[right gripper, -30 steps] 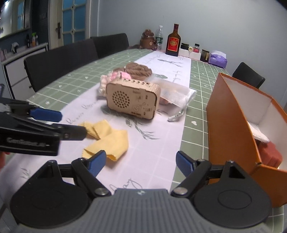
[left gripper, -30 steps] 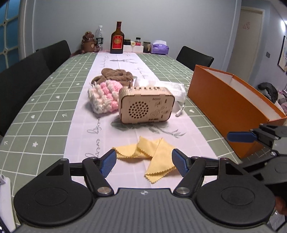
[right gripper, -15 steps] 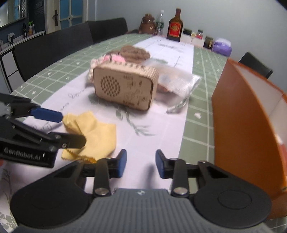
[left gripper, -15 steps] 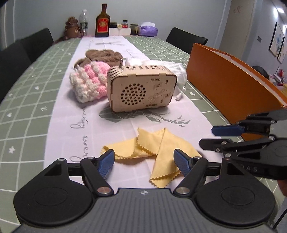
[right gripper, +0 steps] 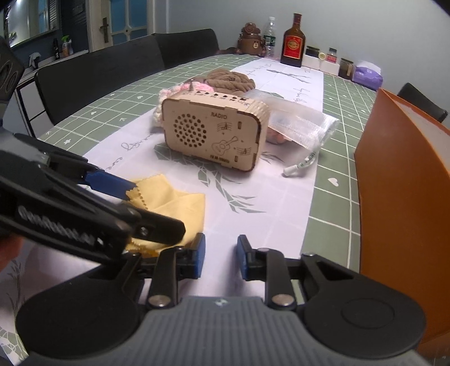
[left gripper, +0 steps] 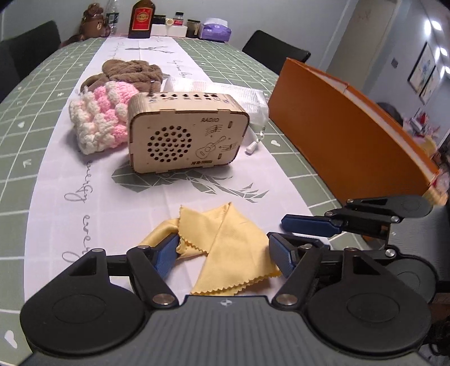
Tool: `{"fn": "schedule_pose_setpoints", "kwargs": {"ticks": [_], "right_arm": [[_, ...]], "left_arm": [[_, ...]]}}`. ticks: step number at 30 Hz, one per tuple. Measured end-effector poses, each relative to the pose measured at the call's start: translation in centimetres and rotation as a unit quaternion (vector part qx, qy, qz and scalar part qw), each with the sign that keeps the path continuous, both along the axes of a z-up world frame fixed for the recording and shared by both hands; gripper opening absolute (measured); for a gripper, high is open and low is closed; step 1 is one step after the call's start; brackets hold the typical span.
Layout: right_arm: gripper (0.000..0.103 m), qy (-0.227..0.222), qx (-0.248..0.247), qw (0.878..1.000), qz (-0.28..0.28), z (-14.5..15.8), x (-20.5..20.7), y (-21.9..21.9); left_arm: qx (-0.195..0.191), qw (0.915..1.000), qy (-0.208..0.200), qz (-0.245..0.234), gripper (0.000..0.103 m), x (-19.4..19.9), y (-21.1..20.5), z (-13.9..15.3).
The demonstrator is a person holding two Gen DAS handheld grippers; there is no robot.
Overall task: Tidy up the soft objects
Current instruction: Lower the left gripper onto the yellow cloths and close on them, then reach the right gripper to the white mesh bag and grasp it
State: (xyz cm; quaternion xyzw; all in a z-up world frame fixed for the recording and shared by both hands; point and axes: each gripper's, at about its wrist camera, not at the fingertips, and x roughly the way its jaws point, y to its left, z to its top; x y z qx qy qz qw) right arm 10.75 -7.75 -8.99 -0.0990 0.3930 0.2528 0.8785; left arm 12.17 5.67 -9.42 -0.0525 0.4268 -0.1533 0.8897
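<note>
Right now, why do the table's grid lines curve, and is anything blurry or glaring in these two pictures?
Left wrist view: the fisheye lens bows the tablecloth grid; the wooden radio is sharp; ceiling lights glare at top right. Right wrist view: the same bowing; the left gripper, very near the lens, is smeared, and the orange box looks stretched at the edge.

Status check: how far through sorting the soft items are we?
Done: nothing I can confirm; the inside of the orange box is out of view. In hand: the left gripper straddles the yellow cloth, jaws just closing further, not yet gripping. The right gripper has just been closing its jaws on nothing. Left: the pink-white knit and brown bundle, on the table by the radio.
</note>
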Motion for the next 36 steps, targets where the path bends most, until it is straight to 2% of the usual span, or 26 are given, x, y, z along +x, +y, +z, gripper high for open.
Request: {"fn": "schedule_pose_setpoints", "kwargs": {"ticks": [7, 10, 14, 17, 20, 22, 23, 24, 28, 34, 36], "right_arm": [[0.013, -0.030, -0.039, 0.999, 0.022, 0.1, -1.0, -0.5], [0.013, -0.030, -0.040, 0.998, 0.024, 0.0, -1.1, -0.7], [0.013, -0.035, -0.043, 0.998, 0.018, -0.1, -1.2, -1.1], [0.013, -0.034, -0.041, 0.998, 0.019, -0.1, -1.2, -1.3], [0.014, -0.030, -0.037, 0.999, 0.016, 0.0, -1.1, -1.3], [0.014, -0.029, -0.036, 0.999, 0.014, 0.1, -0.9, -1.2], [0.014, -0.028, -0.035, 0.999, 0.014, 0.3, -0.8, -1.2], [0.014, -0.029, -0.035, 0.999, 0.015, 0.4, -0.8, -1.1], [0.014, -0.032, -0.042, 0.998, 0.017, 1.1, -0.3, -0.6], [0.015, -0.016, -0.047, 0.999, 0.022, 2.6, 0.5, -0.2], [0.022, -0.010, -0.053, 0.998, 0.030, 3.4, 0.9, 0.0]], "left_arm": [[0.053, 0.9986, 0.003, 0.011, 0.083, 0.5, -1.9, 0.0], [0.082, 0.9965, 0.001, 0.017, 0.089, 0.6, -3.2, -0.1], [0.095, 0.9950, -0.006, 0.029, 0.089, 0.7, -3.7, -0.3], [0.115, 0.9926, -0.023, 0.031, 0.073, 0.4, -4.1, -0.5], [0.113, 0.9924, -0.031, 0.037, 0.055, 0.1, -4.1, -0.4], [0.113, 0.9919, -0.033, 0.048, 0.032, 0.1, -3.6, -0.3], [0.114, 0.9915, -0.033, 0.052, 0.026, 0.1, -3.3, -0.2], [0.116, 0.9911, -0.033, 0.055, 0.016, 0.1, -3.0, -0.2], [0.109, 0.9919, -0.031, 0.059, 0.010, 0.2, -2.3, -0.1], [0.093, 0.9926, -0.033, 0.070, 0.009, 0.2, -0.9, 1.4], [0.086, 0.9936, -0.030, 0.067, 0.009, 0.3, -0.4, 2.4]]}}
